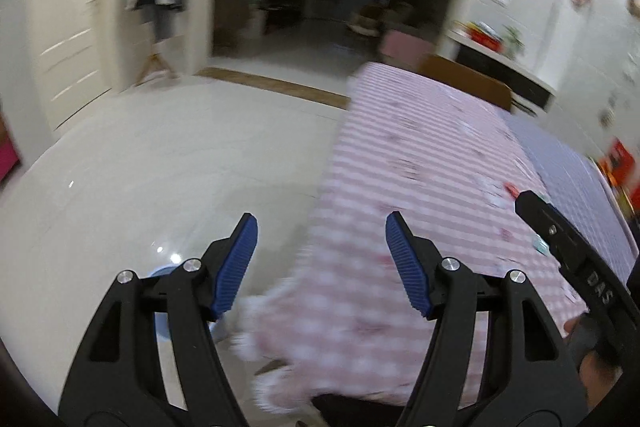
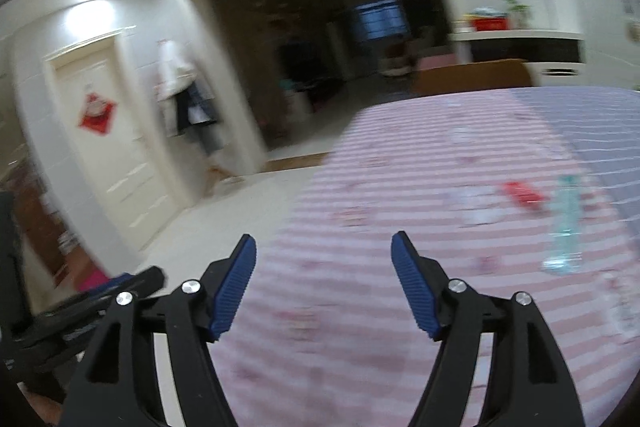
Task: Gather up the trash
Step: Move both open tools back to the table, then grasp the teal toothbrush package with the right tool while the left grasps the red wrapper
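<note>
Two grippers, both empty. Left gripper (image 1: 321, 233) has its fingers spread wide with nothing between them, hanging over the near left edge of the table (image 1: 420, 163), half over the floor (image 1: 168, 155). Right gripper (image 2: 323, 253) is the same, fingers parted, nothing held, over the pink striped cloth (image 2: 400, 187) nearer the middle of the table. No earlier picture to compare, so nothing to say on finger motion. Frames are smeared with blur, small stuff is hard to read. Trash on the table, as far as visible: a clear plastic bottle (image 2: 566, 227) lying on its side to the right of the right gripper and farther away, a red wrapper (image 2: 522, 195) just beside it on the left, and a whitish scrap (image 2: 478, 205) left of the wrapper, could be paper or tissue, can't tell. From the left view the red wrapper (image 1: 511, 189) shows small at the far right, next to the black body of the other gripper, plus a greenish bit (image 1: 542, 246) nearer, likely part of the bottle, unclear. A blue round thing (image 1: 164, 273) on the floor peeks out behind the left fingers, maybe a bin, mostly hidden. Progress judgement: at least three items sit on the cloth uncollected and neither gripper carries anything, so collection is at best partly done; how much went into any bin is not visible. Likely next: right gripper goes for the bottle or wrapper.
</note>
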Motion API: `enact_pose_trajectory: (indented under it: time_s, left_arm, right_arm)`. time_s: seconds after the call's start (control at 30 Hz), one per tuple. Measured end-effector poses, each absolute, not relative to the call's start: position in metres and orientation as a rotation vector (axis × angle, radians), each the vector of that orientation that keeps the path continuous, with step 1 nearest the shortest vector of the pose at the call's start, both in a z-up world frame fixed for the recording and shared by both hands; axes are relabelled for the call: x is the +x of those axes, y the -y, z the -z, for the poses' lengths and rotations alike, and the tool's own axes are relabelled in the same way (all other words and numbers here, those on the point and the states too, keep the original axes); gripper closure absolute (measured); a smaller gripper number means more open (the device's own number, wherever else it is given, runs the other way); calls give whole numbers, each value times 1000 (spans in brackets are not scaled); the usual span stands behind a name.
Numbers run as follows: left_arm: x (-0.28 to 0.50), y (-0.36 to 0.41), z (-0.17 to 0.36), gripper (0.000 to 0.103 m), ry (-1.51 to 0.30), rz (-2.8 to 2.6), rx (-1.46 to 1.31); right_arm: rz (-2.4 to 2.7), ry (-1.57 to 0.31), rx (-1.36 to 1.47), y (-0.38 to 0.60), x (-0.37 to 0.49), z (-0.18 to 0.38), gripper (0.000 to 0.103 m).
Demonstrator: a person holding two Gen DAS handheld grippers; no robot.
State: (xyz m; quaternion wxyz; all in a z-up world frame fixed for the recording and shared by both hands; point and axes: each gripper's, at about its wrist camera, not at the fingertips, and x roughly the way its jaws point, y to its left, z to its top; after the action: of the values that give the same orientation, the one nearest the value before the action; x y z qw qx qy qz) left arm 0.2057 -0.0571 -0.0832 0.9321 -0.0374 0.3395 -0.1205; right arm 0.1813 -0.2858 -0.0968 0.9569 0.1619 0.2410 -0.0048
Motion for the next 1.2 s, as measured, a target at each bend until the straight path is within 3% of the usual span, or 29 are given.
enact_pose_trajectory:
  time_s: [0.07, 0.3, 0.63, 0.7, 0.77, 0.97, 1.07, 1.2]
  left_arm:
    - [208, 97, 84, 36, -708, 312, -41]
    - [217, 196, 97, 35, -770, 456, 42]
    - [250, 269, 108, 35, -813, 497, 105]
    - [254, 279, 111, 35, -823, 497, 110]
    - [259, 287, 115, 35, -836, 504, 111]
    - [274, 310, 123, 35, -860, 537, 92]
    - [279, 328, 126, 34, -869, 560, 91]
    - [286, 351, 132, 33, -883, 588, 97]
  right_arm:
    - [104, -517, 324, 329, 174, 103, 26]
    - [358, -641, 359, 446, 167, 137, 26]
    - [307, -844, 314, 485, 220, 171, 28]
    - [301, -872, 284, 479, 233, 173, 37]
    - [286, -901, 277, 479, 242, 176, 54]
    - [275, -907, 224, 482, 251, 181, 83]
    - [255, -889, 261, 494, 249, 178, 92]
    - [236, -878, 292, 509, 245, 177, 94]
